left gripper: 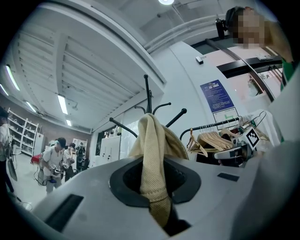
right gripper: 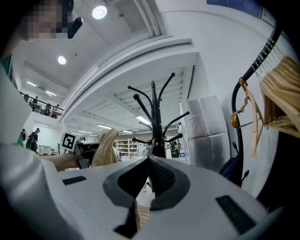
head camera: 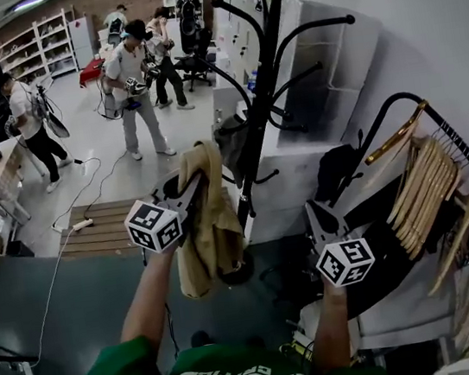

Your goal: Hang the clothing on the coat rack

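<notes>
Left gripper [head camera: 186,188], jaws clamping the tan garment [head camera: 212,229] hanging lengthwise, had the coat rack [head camera: 262,99] at 1 o'clock (right gripper [head camera: 313,209] closed, empty).

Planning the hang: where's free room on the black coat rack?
Bare: the black metal coat rack's upper curved hooks, either side of its pole. Crowded: a dark grey item on a lower hook; pale wooden hangers packing the black rail at right.

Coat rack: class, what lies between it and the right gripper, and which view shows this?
Nothing: the stretch from the right gripper to the coat rack is bare, in the right gripper view.
</notes>
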`<state>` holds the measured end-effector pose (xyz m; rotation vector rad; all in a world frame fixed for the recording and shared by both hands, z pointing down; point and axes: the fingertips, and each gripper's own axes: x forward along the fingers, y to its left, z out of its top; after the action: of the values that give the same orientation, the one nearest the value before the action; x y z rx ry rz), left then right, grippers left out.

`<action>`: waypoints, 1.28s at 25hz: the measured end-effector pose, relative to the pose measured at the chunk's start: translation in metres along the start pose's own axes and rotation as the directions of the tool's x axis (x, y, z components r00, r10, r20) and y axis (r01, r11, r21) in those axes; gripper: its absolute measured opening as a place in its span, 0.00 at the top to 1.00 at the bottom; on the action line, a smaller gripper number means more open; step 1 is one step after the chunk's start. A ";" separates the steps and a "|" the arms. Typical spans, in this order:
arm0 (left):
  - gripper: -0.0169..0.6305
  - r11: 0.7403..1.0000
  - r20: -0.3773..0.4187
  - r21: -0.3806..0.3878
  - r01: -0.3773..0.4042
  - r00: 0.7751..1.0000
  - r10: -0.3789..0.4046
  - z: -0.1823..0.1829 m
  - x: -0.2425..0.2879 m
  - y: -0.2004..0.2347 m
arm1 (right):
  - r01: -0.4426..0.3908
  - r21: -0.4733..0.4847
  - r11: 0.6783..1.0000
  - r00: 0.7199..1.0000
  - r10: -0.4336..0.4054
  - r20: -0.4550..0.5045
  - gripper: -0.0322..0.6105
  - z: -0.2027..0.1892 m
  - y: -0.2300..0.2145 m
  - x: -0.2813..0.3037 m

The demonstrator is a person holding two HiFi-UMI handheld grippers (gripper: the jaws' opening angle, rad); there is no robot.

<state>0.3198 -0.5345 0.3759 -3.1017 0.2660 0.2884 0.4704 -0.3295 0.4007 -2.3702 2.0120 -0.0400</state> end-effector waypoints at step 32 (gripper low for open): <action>0.91 0.997 -0.135 0.007 0.079 0.988 -0.077 -0.062 0.126 0.033 | 0.152 0.010 0.988 0.988 -0.151 -0.028 0.94 -0.012 -0.041 -0.002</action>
<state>0.4479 -0.5899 0.4139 -3.1141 0.1469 0.0760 0.5096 -0.3207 0.4142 -2.5231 1.8320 -0.0882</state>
